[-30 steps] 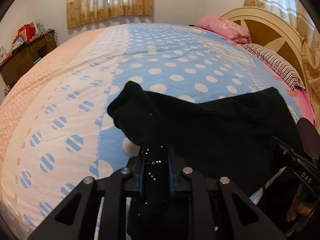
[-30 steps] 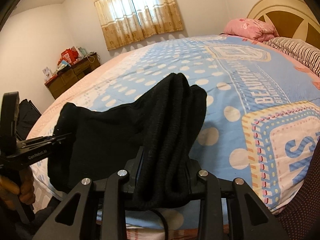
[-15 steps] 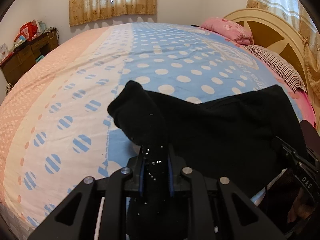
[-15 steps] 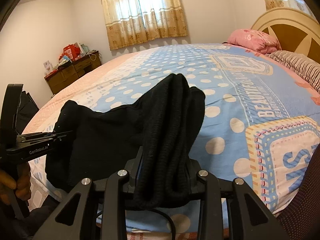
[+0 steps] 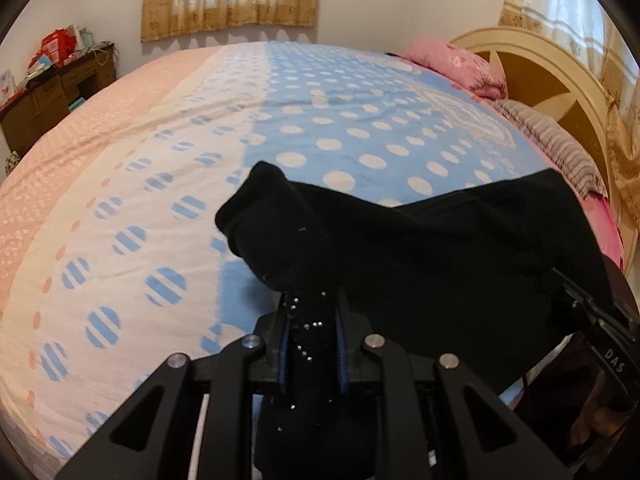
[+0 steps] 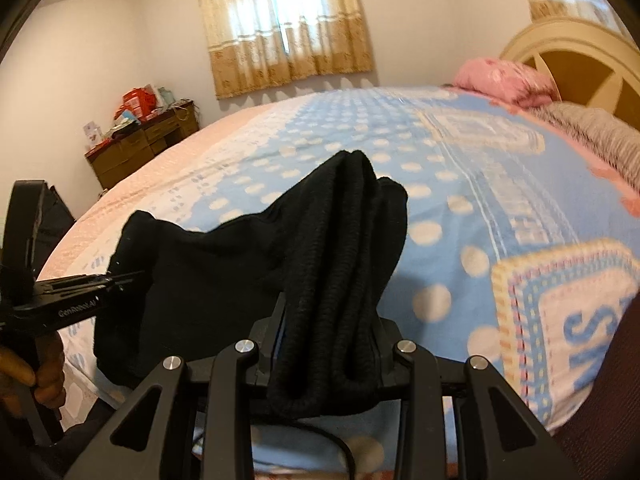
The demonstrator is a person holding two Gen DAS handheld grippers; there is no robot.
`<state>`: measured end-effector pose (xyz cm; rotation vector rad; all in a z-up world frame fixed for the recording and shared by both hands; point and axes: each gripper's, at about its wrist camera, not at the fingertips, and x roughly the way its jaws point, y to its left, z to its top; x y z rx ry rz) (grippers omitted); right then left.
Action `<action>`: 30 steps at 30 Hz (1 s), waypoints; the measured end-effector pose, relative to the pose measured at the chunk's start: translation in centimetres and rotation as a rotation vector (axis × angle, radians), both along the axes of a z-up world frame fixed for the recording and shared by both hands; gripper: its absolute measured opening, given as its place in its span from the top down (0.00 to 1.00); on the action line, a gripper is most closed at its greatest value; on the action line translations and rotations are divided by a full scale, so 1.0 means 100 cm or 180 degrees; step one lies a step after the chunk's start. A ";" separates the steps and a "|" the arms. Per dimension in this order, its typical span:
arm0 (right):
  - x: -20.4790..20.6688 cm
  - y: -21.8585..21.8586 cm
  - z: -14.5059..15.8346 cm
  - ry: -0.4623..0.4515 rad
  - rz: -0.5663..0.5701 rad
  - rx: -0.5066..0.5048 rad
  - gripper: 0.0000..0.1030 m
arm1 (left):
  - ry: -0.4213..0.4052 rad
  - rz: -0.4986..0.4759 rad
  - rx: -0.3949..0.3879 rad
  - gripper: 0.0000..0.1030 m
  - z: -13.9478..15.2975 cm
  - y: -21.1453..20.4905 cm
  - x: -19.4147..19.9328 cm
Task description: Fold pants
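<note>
The black pants hang stretched between my two grippers above the near edge of the bed. My left gripper is shut on one bunched end of the pants, which sticks up past the fingers. My right gripper is shut on the other bunched, ribbed end of the pants. In the right wrist view the left gripper shows at the far left, clamped on the cloth. In the left wrist view the right gripper shows at the right edge, holding the cloth.
The bed has a pink, white and blue dotted cover. A pink pillow and a striped pillow lie by the cream headboard. A wooden dresser with clutter stands by the curtained window.
Both grippers, still holding the pants, have risen and moved slightly forward over the bed. The pants stay stretched between them.
</note>
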<state>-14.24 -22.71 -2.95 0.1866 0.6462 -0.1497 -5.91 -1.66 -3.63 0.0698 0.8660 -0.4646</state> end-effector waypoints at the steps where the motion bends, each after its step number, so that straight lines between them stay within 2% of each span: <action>1: 0.005 0.006 0.007 -0.0038 0.0060 -0.0038 0.67 | -0.0030 0.0032 -0.0008 0.82 0.002 0.004 0.001; 8: 0.053 0.044 0.033 -0.0222 0.0505 -0.0109 0.67 | -0.0213 0.0455 -0.0113 0.82 0.024 0.062 0.020; 15: 0.122 0.106 0.040 -0.0335 0.1078 -0.0079 0.67 | -0.0459 0.1056 0.0022 0.82 0.041 0.135 0.045; 21: 0.193 0.160 0.045 -0.0424 0.1442 -0.0089 0.67 | -0.0664 0.1413 0.0219 0.82 0.052 0.175 0.078; 25: 0.236 0.185 0.029 -0.0354 0.1549 -0.0118 0.67 | -0.0582 0.1545 0.0326 0.81 0.038 0.183 0.108; 30: 0.280 0.202 -0.007 0.0001 0.1605 -0.0214 0.67 | -0.0263 0.1667 0.0430 0.79 -0.002 0.190 0.139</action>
